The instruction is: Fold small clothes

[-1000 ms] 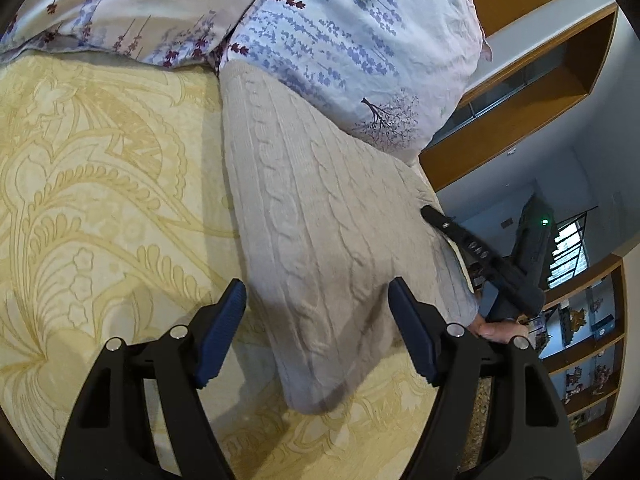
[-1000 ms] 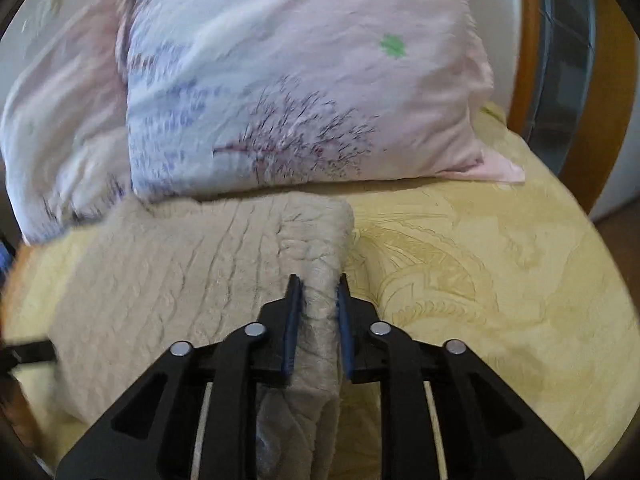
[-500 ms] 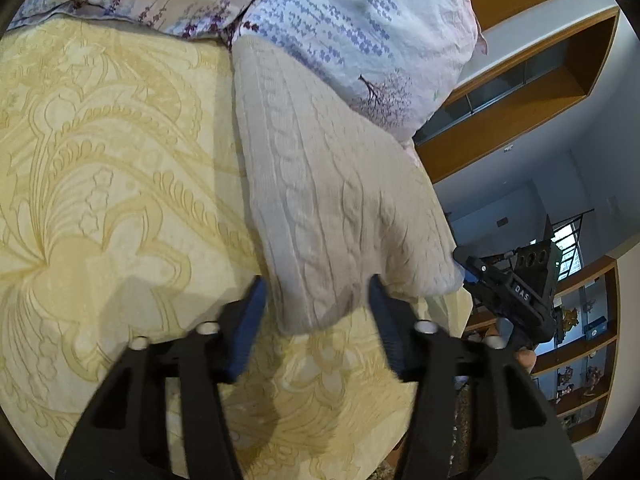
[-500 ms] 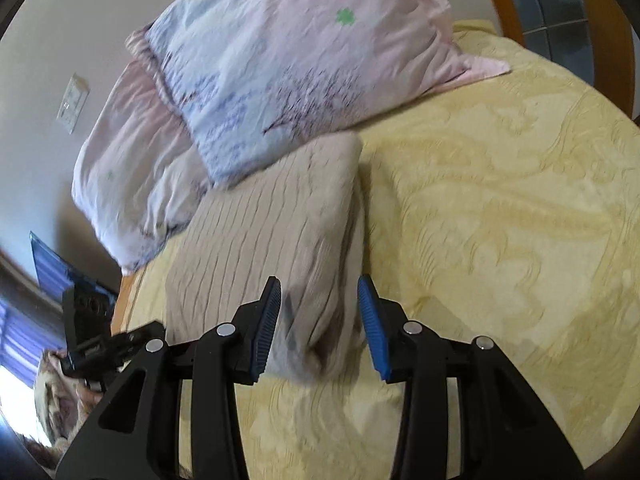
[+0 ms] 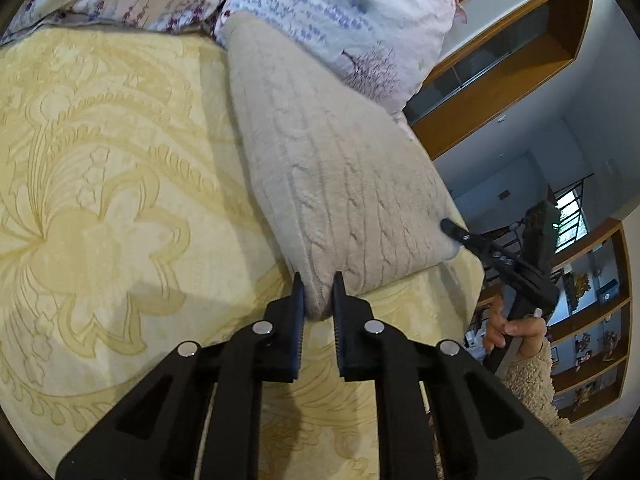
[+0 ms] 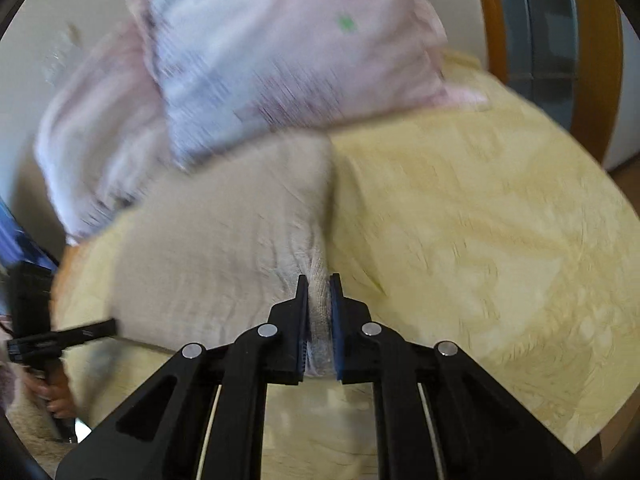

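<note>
Beige knit sweater (image 5: 340, 184) apparently pinched at both near corners, left gripper (image 5: 318, 294) and right gripper (image 6: 319, 296)

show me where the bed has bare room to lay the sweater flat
Bare yellow bedspread lies left of the knit sweater in the left view, and right of it in the right view. Crowded toward the pillows, which touch the sweater's far end.

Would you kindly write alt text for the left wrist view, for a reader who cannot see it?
The left gripper is shut on the near corner of a folded beige cable-knit sweater lying on a yellow patterned bedspread. Floral pillows lie behind the sweater, and the right gripper touches its far corner.
</note>
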`<state>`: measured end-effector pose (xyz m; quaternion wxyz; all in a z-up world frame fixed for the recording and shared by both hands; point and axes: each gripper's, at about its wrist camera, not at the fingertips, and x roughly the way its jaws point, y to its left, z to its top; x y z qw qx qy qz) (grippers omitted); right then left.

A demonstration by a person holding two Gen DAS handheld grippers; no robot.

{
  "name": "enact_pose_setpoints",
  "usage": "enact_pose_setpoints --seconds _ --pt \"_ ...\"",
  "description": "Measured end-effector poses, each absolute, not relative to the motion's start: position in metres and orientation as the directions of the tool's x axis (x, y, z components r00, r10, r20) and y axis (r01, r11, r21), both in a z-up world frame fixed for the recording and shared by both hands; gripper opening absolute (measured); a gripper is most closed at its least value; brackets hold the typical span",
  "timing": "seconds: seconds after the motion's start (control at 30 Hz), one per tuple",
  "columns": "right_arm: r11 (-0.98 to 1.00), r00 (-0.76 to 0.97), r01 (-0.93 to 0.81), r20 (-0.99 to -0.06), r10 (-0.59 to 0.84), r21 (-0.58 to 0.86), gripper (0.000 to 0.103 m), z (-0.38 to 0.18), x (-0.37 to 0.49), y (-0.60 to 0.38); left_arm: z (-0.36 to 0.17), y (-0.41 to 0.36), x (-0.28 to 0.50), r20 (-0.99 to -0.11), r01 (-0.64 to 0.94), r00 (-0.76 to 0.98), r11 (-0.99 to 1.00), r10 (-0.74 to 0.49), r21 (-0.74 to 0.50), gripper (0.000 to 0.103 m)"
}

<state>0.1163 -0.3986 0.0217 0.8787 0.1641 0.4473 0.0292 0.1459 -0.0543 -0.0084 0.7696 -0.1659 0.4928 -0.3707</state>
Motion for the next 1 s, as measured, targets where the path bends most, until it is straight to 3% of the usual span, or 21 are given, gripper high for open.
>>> enact_pose_setpoints --seconds 0.13,0.2,0.23,0.27,0.3,0.33,0.43,0.57,0.67,0.7,0.73,0.87,1.0 --pt "0.917 0.590 0.103 -0.766 0.256 0.385 0.012 0.021 0.118 -0.406 -0.005 -0.053 0.148 -0.640 0.401 0.228 0.670 -0.734 -0.625 0.016" --pt "0.894 0.582 0.110 -0.757 0.296 0.435 0.032 0.028 0.121 -0.414 0.002 -0.049 0.151 -0.634 0.391 0.215 0.660 -0.743 -0.641 0.021" --pt "0.881 0.589 0.123 -0.749 0.305 0.456 0.039 0.033 0.124 -0.419 0.007 -0.046 0.153 -0.628 0.389 0.220 0.658 -0.746 -0.645 0.035" --pt "0.871 0.599 0.131 -0.738 0.311 0.474 0.054 0.036 0.126 -0.423 0.012 -0.042 0.156 -0.620 0.384 0.231 0.656 -0.750 -0.650 0.044" --pt "0.848 0.621 0.134 -0.710 0.331 0.513 0.059 0.042 0.133 -0.431 0.019 -0.035 0.164 -0.604 0.366 0.257 0.655 -0.754 -0.662 0.059" --pt "0.830 0.628 0.131 -0.694 0.353 0.541 0.059 0.044 0.140 -0.435 0.024 -0.031 0.171 -0.591 0.347 0.278 0.653 -0.757 -0.673 0.064" --pt "0.774 0.624 0.146 -0.664 0.411 0.616 0.059 0.038 0.168 -0.446 0.029 -0.019 0.207 -0.559 0.270 0.300 0.631 -0.773 -0.727 0.064" --pt "0.742 0.575 0.191 -0.686 0.446 0.643 0.059 0.015 0.209 -0.448 0.017 -0.026 0.251 -0.584 0.170 0.307 0.647 -0.751 -0.743 0.065" --pt "0.740 0.556 0.195 -0.694 0.458 0.644 0.054 0.003 0.223 -0.443 0.009 -0.040 0.266 -0.596 0.150 0.279 0.647 -0.753 -0.748 0.065" --pt "0.749 0.559 0.178 -0.692 0.456 0.638 0.024 0.001 0.226 -0.439 0.006 -0.045 0.267 -0.602 0.151 0.271 0.651 -0.751 -0.744 0.065" --pt "0.763 0.572 0.148 -0.683 0.453 0.630 0.010 0.001 0.228 -0.434 0.004 -0.050 0.267 -0.606 0.158 0.263 0.653 -0.751 -0.741 0.065" --pt "0.844 0.696 0.063 -0.630 0.345 0.532 0.009 0.029 0.220 -0.424 0.002 -0.059 0.267 -0.607 0.187 0.260 0.656 -0.751 -0.732 0.067" --pt "0.913 0.651 0.143 -0.731 0.204 0.382 0.008 0.014 0.234 -0.418 0.003 -0.068 0.265 -0.616 0.226 0.260 0.667 -0.744 -0.710 0.069"
